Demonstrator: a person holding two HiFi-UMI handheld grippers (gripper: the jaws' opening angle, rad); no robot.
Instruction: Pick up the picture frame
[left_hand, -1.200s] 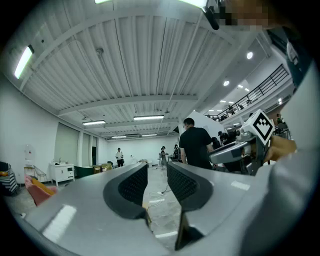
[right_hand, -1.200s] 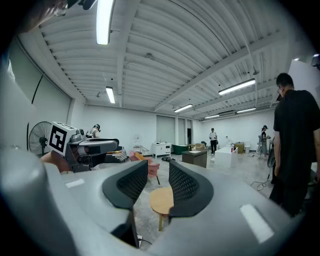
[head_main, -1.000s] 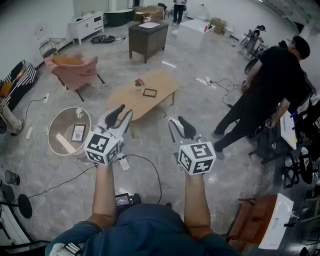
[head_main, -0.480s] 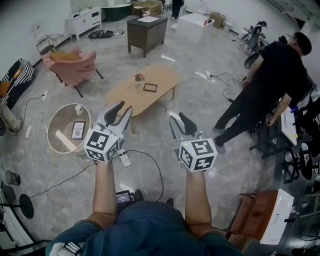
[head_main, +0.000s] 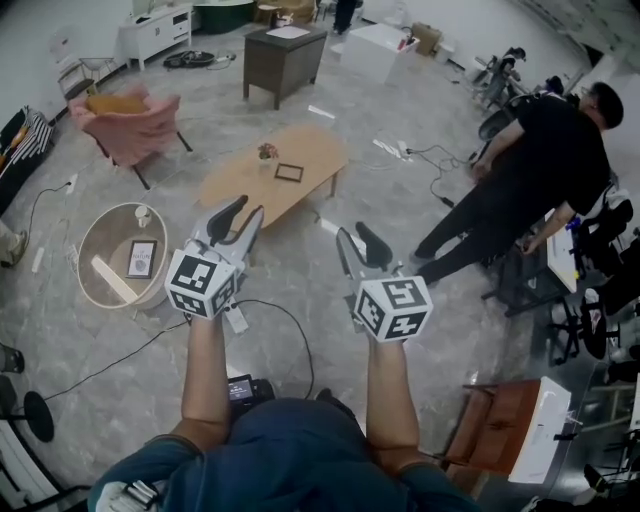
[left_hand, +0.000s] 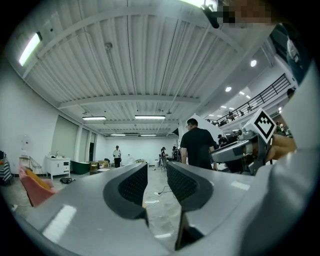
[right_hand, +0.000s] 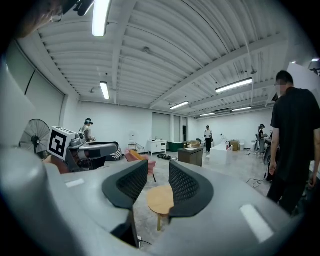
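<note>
While both arms stay out in front, the head view has slid a little: the oval wooden coffee table (head_main: 240, 190) and the round glass side table (head_main: 92, 243) now sit slightly higher and further left than a second ago. The left gripper (head_main: 243, 214) and right gripper (head_main: 357, 238) hold about the same spot in the picture. I read that as the head turning, not as any real closing of the distance. A picture frame (head_main: 289, 172) lies flat near the middle of the coffee table's top, just beside a small pot of flowers (head_main: 267, 152). A second frame (head_main: 142, 258) lies on the glass top toward its near edge. Both are well apart from either claw, so the pick-up has not begun. Which frame is meant I cannot tell.

Seen from the left gripper view, its claw is released, with only bare floor and a trailing cable in the gap. A person in black (left_hand: 197, 145) stands beyond.

Seen from the right gripper view, that claw is also released and grasps nothing. The end of the coffee table shows through the gap, far off, and no frame can be made out on it. The approach is the whole of the work left.
</note>
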